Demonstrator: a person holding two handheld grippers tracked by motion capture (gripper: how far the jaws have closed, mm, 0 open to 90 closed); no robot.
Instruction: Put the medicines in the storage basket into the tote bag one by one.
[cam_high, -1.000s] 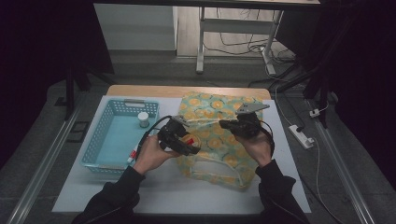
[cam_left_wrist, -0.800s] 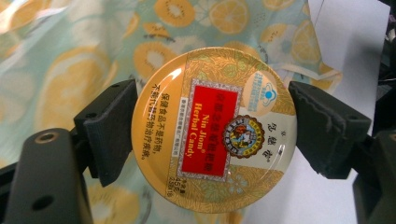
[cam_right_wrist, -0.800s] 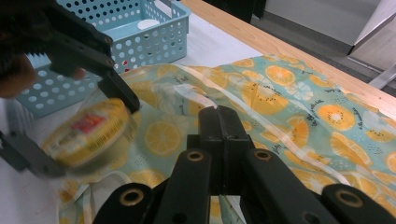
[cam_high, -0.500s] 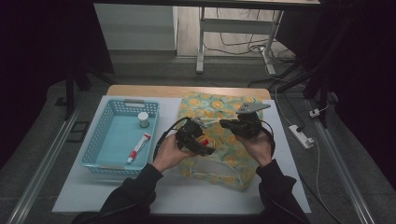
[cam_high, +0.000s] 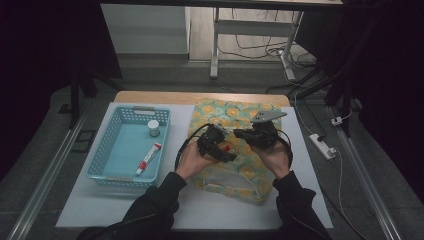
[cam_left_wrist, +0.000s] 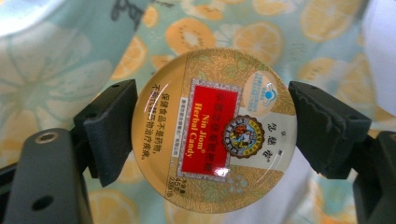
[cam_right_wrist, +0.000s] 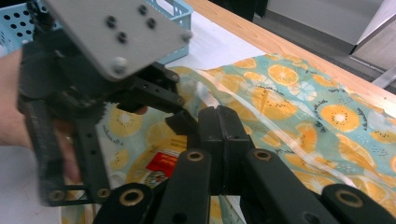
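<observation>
- A round candy tin (cam_left_wrist: 214, 128) is clamped between the two black jaws of the left gripper (cam_high: 218, 145), one jaw pressed on each side of its rim; the red label is turned toward that gripper's camera.
- The tin is held above the orange-patterned fabric bag (cam_high: 225, 112), which lies on the white table (cam_high: 310, 195) to the right of the blue basket (cam_high: 100, 165).
- The jaws of the right gripper (cam_right_wrist: 218, 122) are seen pressed together; whether the bag's fabric is caught between them cannot be told.
- The two grippers are held just beside each other over the bag.
- A small white jar (cam_high: 153, 128) and a red-and-white tube (cam_high: 148, 158) are left lying in the basket.
</observation>
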